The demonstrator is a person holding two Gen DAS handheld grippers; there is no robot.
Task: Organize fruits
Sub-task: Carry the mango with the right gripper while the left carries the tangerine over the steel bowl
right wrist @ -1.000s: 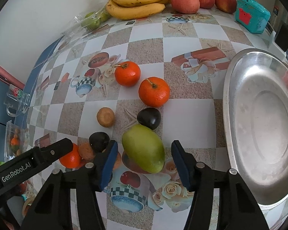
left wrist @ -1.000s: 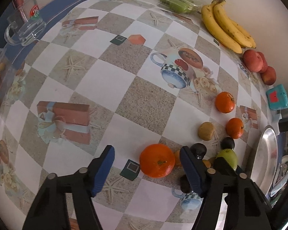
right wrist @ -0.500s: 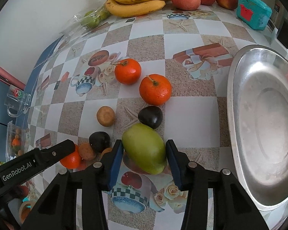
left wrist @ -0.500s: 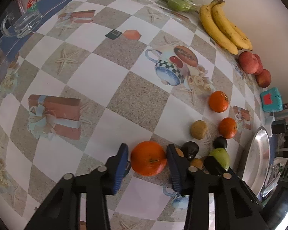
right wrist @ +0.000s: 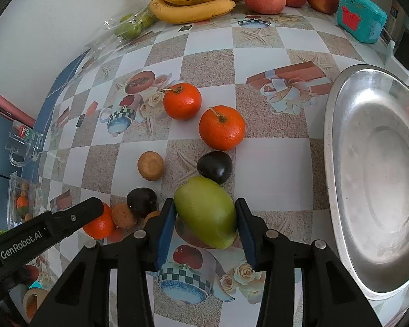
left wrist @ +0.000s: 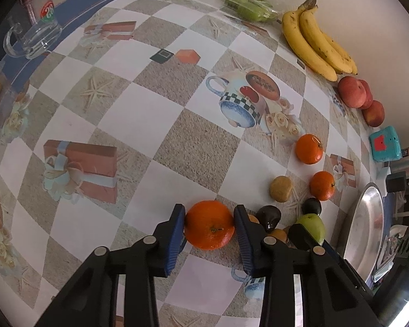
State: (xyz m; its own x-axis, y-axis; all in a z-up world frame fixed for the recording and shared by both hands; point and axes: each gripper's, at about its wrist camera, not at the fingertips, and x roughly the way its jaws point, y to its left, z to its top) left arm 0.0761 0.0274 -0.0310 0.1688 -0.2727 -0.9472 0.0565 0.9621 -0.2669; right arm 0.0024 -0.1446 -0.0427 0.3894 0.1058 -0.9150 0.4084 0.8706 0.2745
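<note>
We see the left gripper (left wrist: 209, 224) closing its jaws on a tangerine (left wrist: 209, 224) at lower centre; the right gripper's (right wrist: 205, 212) jaws clamp a green mango (right wrist: 205, 212) on the worktop (right wrist: 272, 160).

Tray (right wrist: 338, 125), right of frame: brushed metal, dull sheen, fine scuffing. Counter (right wrist: 272, 158): smooth printed covering, faintly glossy. Mug (left wrist: 38, 32), upper left: clear glass. Oranges (right wrist: 222, 128): pebbled, shiny peel. Green fruit (right wrist: 207, 211): smooth, waxy. Gripper pads (right wrist: 166, 224): matt blue plastic.
</note>
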